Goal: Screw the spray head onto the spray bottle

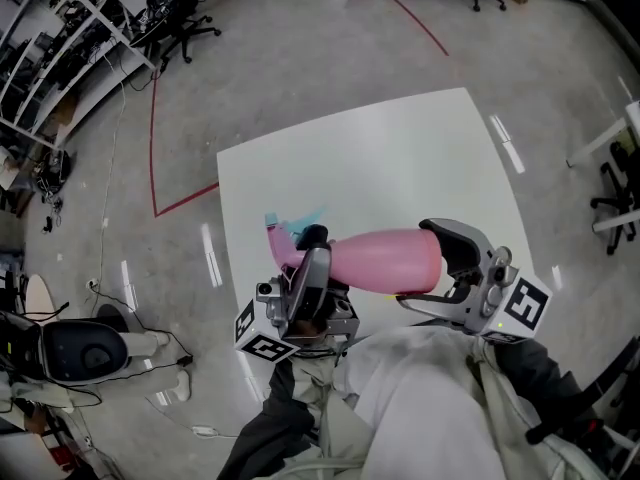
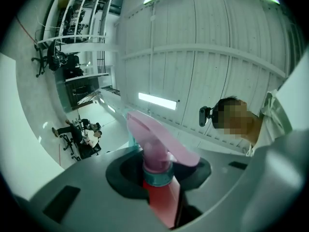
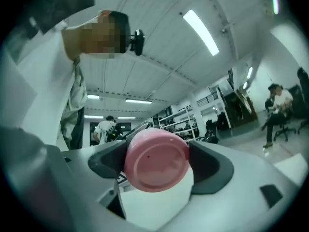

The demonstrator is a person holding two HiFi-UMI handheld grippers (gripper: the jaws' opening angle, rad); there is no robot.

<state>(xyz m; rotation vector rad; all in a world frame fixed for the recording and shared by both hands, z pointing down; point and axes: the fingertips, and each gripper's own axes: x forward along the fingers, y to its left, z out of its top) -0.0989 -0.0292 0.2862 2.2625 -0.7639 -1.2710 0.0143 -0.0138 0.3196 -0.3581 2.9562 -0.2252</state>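
Lifted clear of the white bench [image 1: 400, 158] and lying roughly level: a pink spray bottle [image 1: 385, 261], base toward the person's right, neck toward the left. Seated on the neck, a pink spray head [image 1: 283, 243] with a teal tip, pointing away across the bench.

Left hand-held gripper [image 1: 308, 273] clamped at the neck end. Seen along its jaws in the left gripper view: jaws closed in on the teal collar [image 2: 157, 178] of the spray head, dark pads on either side of it, the pink head rising just beyond and the bottle's shoulder running down below. How tight the collar sits on the thread: cannot tell.

Right hand-held gripper [image 1: 452, 265] clamped on the opposite end. In the right gripper view, the bottle's round pink base [image 3: 157, 159] faces the camera, gripped between the two dark pads, with white bench surface showing beneath.

Marker cubes near the person's body: one on the left gripper [image 1: 262, 340], one on the right [image 1: 525, 305]. Pale sleeve [image 1: 420, 408] at the bottom of the head view, between the two grippers.

Around the bench, a glossy grey floor [image 1: 300, 58] with a red line [image 1: 153, 148] taped across it. Office chairs [image 1: 185, 23] and white shelves [image 1: 50, 48] at upper left, well apart from the bench.
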